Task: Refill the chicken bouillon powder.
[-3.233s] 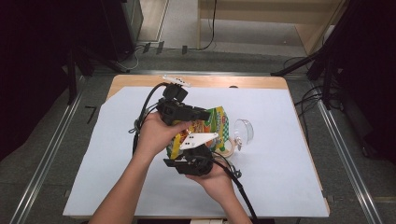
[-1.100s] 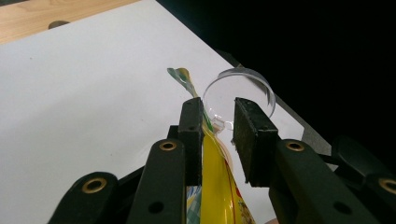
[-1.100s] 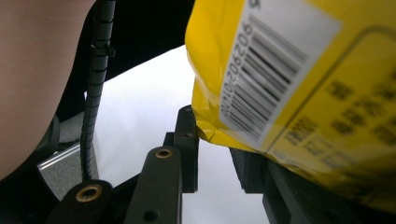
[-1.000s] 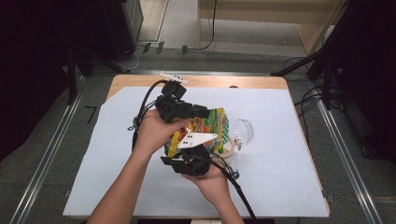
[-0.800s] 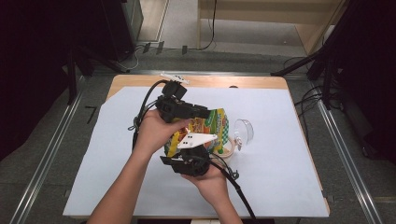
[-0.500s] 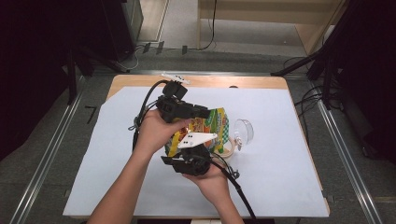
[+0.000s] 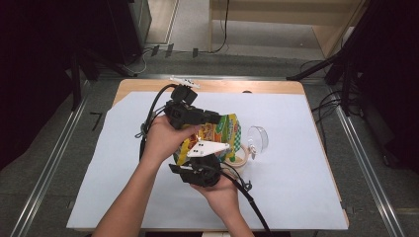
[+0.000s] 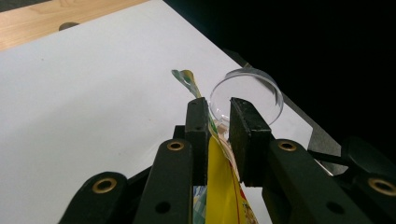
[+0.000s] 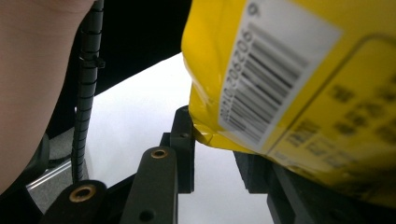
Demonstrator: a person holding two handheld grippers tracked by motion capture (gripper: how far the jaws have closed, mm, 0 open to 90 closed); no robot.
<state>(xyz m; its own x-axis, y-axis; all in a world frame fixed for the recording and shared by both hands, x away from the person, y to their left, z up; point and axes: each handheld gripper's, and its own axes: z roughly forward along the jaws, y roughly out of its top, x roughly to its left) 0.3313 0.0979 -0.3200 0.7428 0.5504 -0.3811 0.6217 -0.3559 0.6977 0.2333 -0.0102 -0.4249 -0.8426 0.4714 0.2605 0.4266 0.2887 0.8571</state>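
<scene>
A yellow and green snack bag [image 7: 222, 131] hangs above the white sheet [image 7: 296, 187], held between my two grippers. My left gripper [image 7: 216, 118] comes in from the left. In the left gripper view its jaws have just been closing, and the left gripper [image 8: 218, 116] pinches the bag's thin top edge [image 8: 222, 186]. My right gripper [image 7: 210, 157] reaches up from below. In the right gripper view its jaws have just eased apart a little, and the right gripper [image 9: 217, 154] has the barcoded bottom corner of the bag [image 9: 289, 70] at its tips. The bag covers most of one jaw.
A clear glass bowl [image 7: 258, 139] stands on the sheet just right of the bag, also visible past the left jaws [image 8: 261, 88]. A pale ring [image 7: 240, 157] lies under the bag. The wooden table edge [image 7: 276, 86] runs along the far side. Cables trail from both grippers.
</scene>
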